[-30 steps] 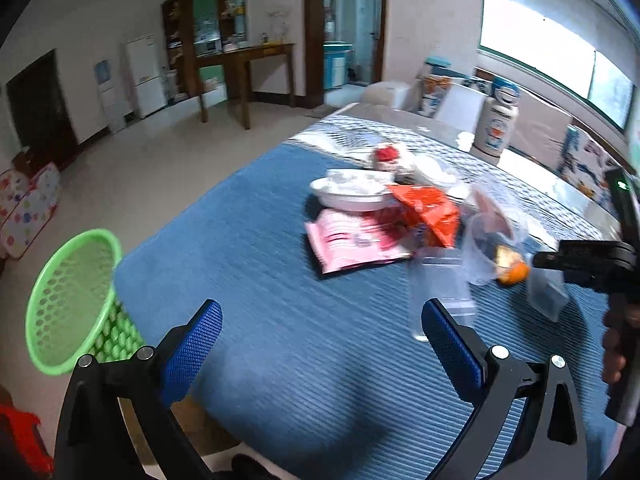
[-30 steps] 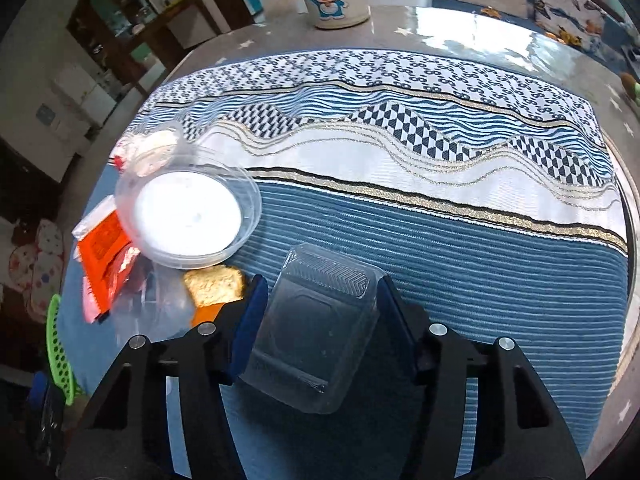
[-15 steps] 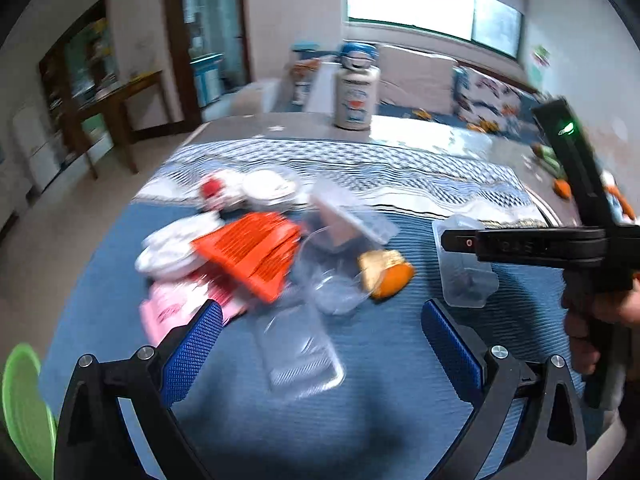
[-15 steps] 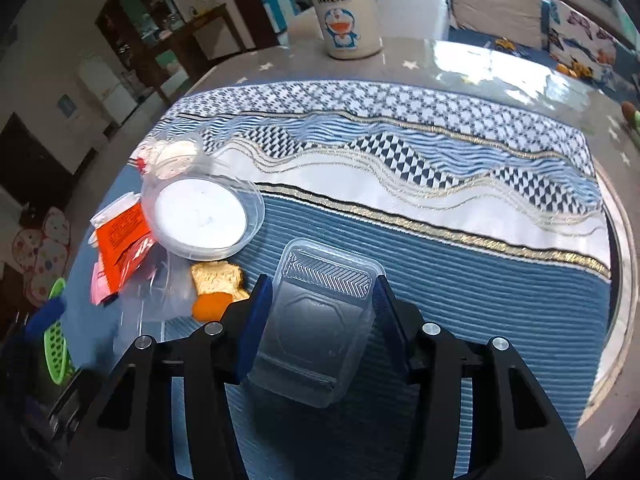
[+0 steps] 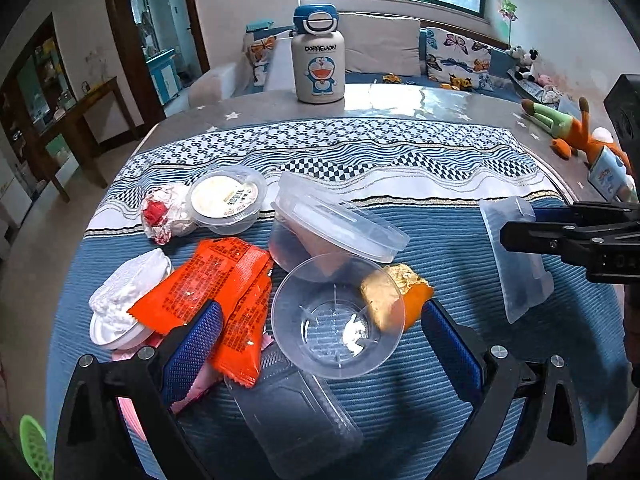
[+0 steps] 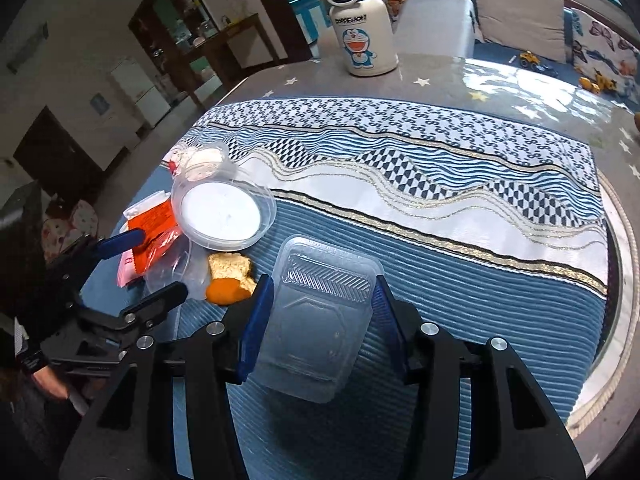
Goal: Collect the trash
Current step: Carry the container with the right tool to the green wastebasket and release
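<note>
My right gripper (image 6: 324,312) is shut on a clear rectangular plastic tray (image 6: 320,320) and holds it off the blue cloth; the tray also shows in the left wrist view (image 5: 516,256). My left gripper (image 5: 320,336) is open over a trash pile: a clear round cup (image 5: 336,320) between the fingers, orange snack wrappers (image 5: 216,284), a piece of orange peel (image 5: 396,296), a lidded clear box (image 5: 336,224), a flat clear tray (image 5: 296,412), a white foam bowl (image 5: 120,304), a pudding cup (image 5: 226,200) and a crumpled wrapper (image 5: 164,212).
A Doraemon bottle (image 5: 318,56) stands at the table's far edge. A plush toy (image 5: 568,128) lies at the right rim. A green basket (image 5: 34,444) shows on the floor at the lower left. A sofa with cushions (image 5: 380,44) is behind the table.
My left gripper has swung from the table's near-left corner round to the trash pile and moved close over the clear cup. My right gripper has lifted the clear tray and kept its hold.
</note>
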Tool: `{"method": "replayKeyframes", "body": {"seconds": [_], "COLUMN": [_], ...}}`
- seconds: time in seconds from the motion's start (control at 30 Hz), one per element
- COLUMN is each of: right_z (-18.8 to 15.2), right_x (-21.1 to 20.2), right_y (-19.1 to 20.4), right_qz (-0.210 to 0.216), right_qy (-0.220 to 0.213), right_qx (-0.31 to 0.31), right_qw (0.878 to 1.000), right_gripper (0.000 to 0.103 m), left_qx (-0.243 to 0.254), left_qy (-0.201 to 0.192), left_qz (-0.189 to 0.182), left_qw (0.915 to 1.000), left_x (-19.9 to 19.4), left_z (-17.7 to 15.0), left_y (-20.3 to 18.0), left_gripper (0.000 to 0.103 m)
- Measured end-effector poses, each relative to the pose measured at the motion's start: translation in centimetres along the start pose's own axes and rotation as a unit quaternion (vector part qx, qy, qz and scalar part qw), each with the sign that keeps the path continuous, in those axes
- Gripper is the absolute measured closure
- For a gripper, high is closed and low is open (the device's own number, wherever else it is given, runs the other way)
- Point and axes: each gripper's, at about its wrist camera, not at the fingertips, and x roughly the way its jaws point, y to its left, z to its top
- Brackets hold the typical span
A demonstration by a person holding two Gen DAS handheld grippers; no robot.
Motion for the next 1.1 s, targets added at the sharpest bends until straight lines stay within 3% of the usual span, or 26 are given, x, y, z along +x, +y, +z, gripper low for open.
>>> {"method": "replayKeyframes", "body": {"seconds": [0.03,0.1,0.23,0.4,0.6,0.87,0.97,1.1], "right_z": [0.1,0.0,-0.1,-0.2,-0.2,-0.4,-0.6,-0.8], "right_x": [0.1,0.2,-0.1,-0.9,-2.2,-2.5,-1.7,-0.1], "right_y": [0.0,0.1,0.3,1.0,3.4,11.1,14.9,20.6], "right_qz": [0.000,0.002,-0.003,-0.003,0.014,0.080,0.113,0.156], "right_qy": [0.000,0.001,-0.004,-0.010,-0.020,-0.012,-0.002,0.014], "right_qx": [-0.001,-0.003,-0.010,-0.021,-0.048,-0.121,-0.147,-0.183], "right_qw": [1.000,1.000,1.000,1.000,0.999,0.989,0.983,0.971], "right_gripper": [0.052,0.052,0.052,0.052,0.052,0.052,0.052,0.052], "left_qx": [0.001,0.001,-0.001,-0.013,-0.045,-0.120,-0.151,-0.206], "left_qy": [0.001,0.001,0.001,-0.008,-0.038,-0.081,-0.082,-0.065], "left_qz": [0.001,-0.005,-0.017,-0.025,-0.022,0.057,0.115,0.185], "left_qw": [1.0000,1.0000,0.9999,0.9996,0.9980,0.9879,0.9784,0.9588], "left_x": [0.2,0.3,0.5,-0.2,-4.4,-13.1,-15.9,-18.9], "left_z": [0.0,0.0,-0.2,-0.8,-2.1,-6.4,-9.2,-13.4], "left_y": [0.0,0.0,-0.3,-0.6,0.0,5.0,8.0,13.3], "left_gripper": [0.009,0.027,0.039,0.042,0.043,0.043,0.043,0.043]}}
